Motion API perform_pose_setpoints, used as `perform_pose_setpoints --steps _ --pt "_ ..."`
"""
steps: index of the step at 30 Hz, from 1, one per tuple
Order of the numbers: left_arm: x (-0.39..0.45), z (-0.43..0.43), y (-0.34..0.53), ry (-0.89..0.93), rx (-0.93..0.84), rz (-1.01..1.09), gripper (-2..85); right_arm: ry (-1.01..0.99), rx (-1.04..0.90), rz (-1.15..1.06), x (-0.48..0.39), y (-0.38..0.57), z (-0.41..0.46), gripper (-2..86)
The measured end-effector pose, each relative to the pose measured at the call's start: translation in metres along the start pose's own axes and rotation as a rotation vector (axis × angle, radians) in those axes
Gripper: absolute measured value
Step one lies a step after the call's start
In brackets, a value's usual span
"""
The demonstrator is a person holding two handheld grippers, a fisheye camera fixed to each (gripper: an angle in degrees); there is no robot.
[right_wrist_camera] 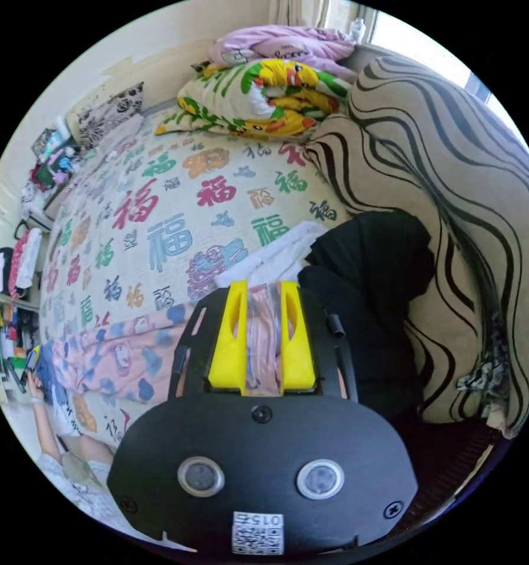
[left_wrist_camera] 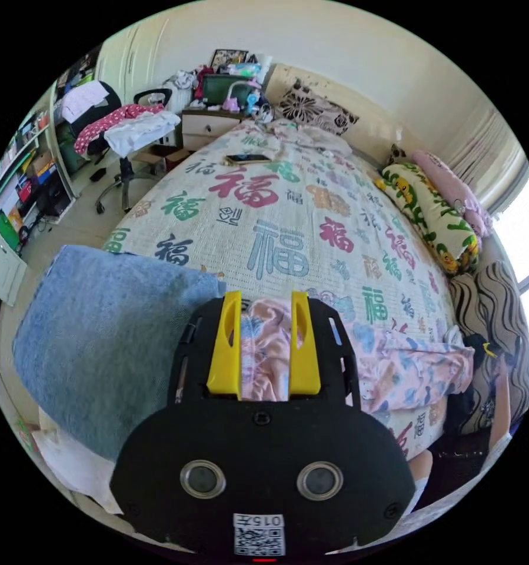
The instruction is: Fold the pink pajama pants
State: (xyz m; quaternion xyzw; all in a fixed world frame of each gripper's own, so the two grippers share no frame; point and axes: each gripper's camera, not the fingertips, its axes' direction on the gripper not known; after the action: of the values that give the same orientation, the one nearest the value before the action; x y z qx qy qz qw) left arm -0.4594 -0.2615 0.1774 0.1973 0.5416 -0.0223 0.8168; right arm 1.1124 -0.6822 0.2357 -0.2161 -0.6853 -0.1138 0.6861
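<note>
The pink pajama pants (left_wrist_camera: 405, 368), printed with blue and white shapes, lie stretched along the near edge of the bed. In the left gripper view my left gripper (left_wrist_camera: 265, 306) is shut on a bunched pink fold of them, cloth filling the gap between the yellow jaws. In the right gripper view the pants (right_wrist_camera: 117, 359) run off to the left, and my right gripper (right_wrist_camera: 263, 294) is shut on their other end, pink fabric pinched between its jaws.
The bedspread (left_wrist_camera: 276, 223) carries large coloured characters, with a phone (left_wrist_camera: 248, 159) lying on it far off. Blue denim (left_wrist_camera: 105, 335) sits at the bed's near corner. Black clothing (right_wrist_camera: 370, 294), a white garment (right_wrist_camera: 276, 253), a striped cushion (right_wrist_camera: 452, 206) and folded quilts (right_wrist_camera: 258, 100) are beside the right gripper.
</note>
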Motion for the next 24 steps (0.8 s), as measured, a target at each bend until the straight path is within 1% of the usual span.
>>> perform_pose_setpoints --steps 2,4,8,10,12,15,17,20,23,24 --pt "-0.005 -0.020 0.027 0.084 0.033 -0.022 11.9 -0.143 0.010 0.002 0.010 0.045 -0.006 10.2" --pt "-0.012 -0.023 0.054 0.133 0.010 -0.058 11.8 -0.232 -0.008 0.045 0.020 0.086 0.006 11.0" --pt "-0.041 -0.004 0.111 0.180 -0.067 -0.213 11.5 -0.331 -0.101 0.192 0.044 0.158 0.062 14.0" --pt "-0.052 0.007 0.123 0.214 -0.071 -0.276 11.6 -0.380 -0.105 0.233 0.051 0.168 0.077 15.6" --pt "-0.059 0.016 0.128 0.231 -0.050 -0.316 11.9 -0.403 -0.070 0.268 0.057 0.169 0.084 16.3" --pt "-0.067 0.034 0.123 0.266 -0.026 -0.370 13.0 -0.463 0.073 0.337 0.067 0.164 0.080 16.0" --pt "-0.070 0.047 0.116 0.287 0.010 -0.404 13.2 -0.491 0.107 0.388 0.075 0.154 0.082 14.3" --pt "-0.073 0.073 0.108 0.304 -0.020 -0.455 13.4 -0.555 0.106 0.458 0.086 0.144 0.087 10.7" --pt "-0.075 0.090 0.103 0.284 -0.008 -0.491 13.3 -0.637 0.129 0.460 0.093 0.139 0.082 6.1" --pt "-0.076 0.092 0.103 0.289 0.001 -0.496 13.3 -0.649 0.129 0.458 0.094 0.138 0.080 5.8"
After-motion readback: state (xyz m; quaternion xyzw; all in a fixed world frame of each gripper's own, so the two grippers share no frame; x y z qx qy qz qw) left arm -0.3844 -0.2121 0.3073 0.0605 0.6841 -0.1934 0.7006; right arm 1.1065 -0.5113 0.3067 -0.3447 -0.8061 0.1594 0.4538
